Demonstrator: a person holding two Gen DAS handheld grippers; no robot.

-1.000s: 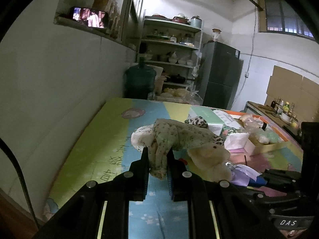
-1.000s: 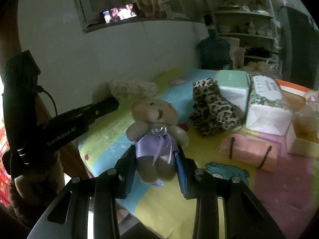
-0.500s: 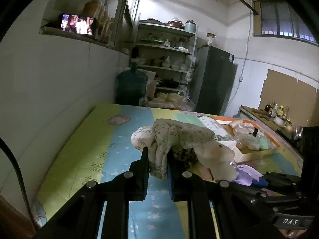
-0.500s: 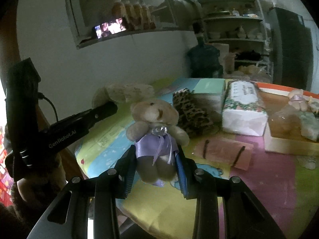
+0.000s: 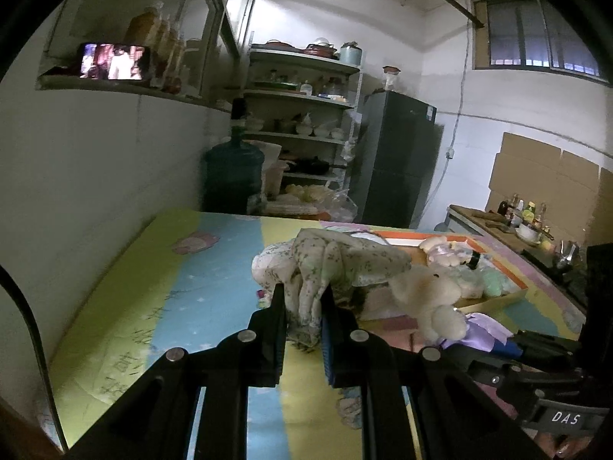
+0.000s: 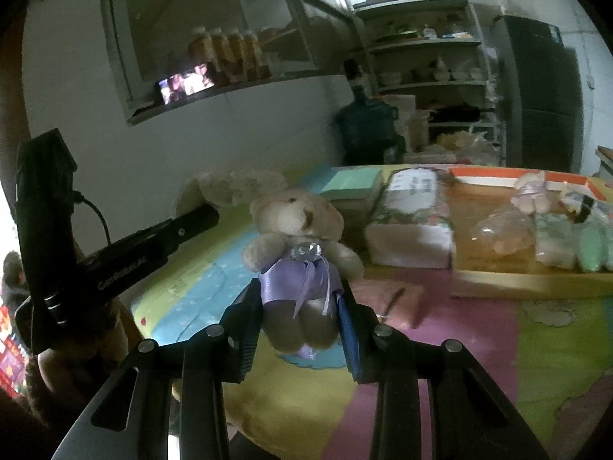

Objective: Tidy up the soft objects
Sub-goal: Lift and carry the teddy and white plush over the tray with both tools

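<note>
My left gripper (image 5: 304, 306) is shut on a floral-print plush toy (image 5: 337, 260) and holds it above the colourful mat (image 5: 191, 287). My right gripper (image 6: 300, 306) is shut on a beige teddy bear with a purple dress (image 6: 299, 237), lifted over the mat's near corner. The teddy also shows in the left wrist view (image 5: 433, 299), right of the floral plush. The left gripper's body shows in the right wrist view (image 6: 126, 257), with the floral plush (image 6: 233, 184) behind it.
An orange-rimmed tray (image 6: 528, 280) holds several soft toys at the right. A tissue pack (image 6: 413, 222) and a green box (image 6: 352, 188) lie beside it. A pink pouch (image 6: 387, 299) lies on the mat. A wall runs along the left; water jug (image 5: 233, 180), shelves and fridge stand behind.
Both grippers have risen and tilted up with their toys still held; the table contents sit lower and further right in both views. The leopard-print item is now hidden.
</note>
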